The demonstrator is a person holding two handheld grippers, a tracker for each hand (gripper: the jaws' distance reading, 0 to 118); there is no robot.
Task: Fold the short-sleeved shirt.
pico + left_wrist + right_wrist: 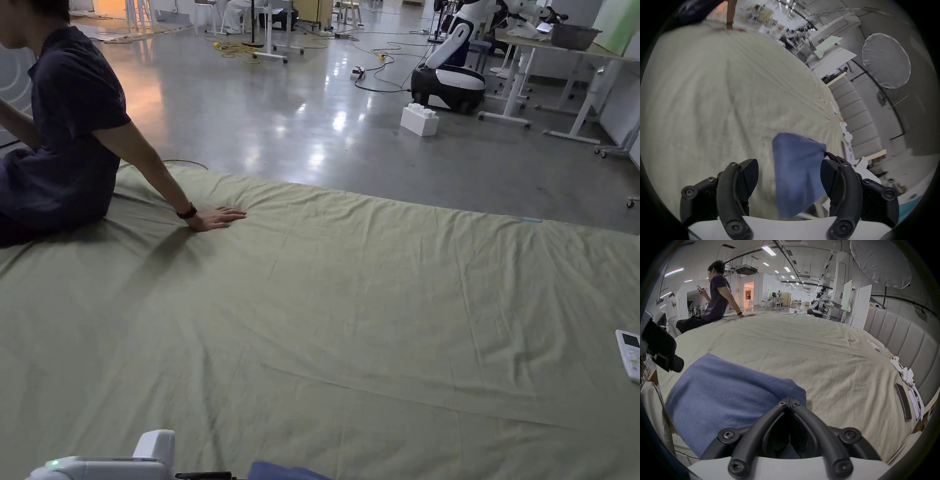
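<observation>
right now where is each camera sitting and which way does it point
Head view: on the person's head, looking down across the green sheet toward the room; the left tool's body shows at the bottom edge.
Left gripper view: on the left tool, jaws open, facing along the bed past the blue shirt.
Right gripper view: on the right tool, shut on the shirt, facing a seated person.
Both gripper views share the shirt and sheet.

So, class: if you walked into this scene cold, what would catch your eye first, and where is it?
First, the broad pale green sheet covering the bed, bare across its middle. Next, the blue shirt bunched at its near edge, with the right gripper shut on it and the left gripper open beside it. Then the person seated at the far left corner, one hand flat on the sheet.
</observation>
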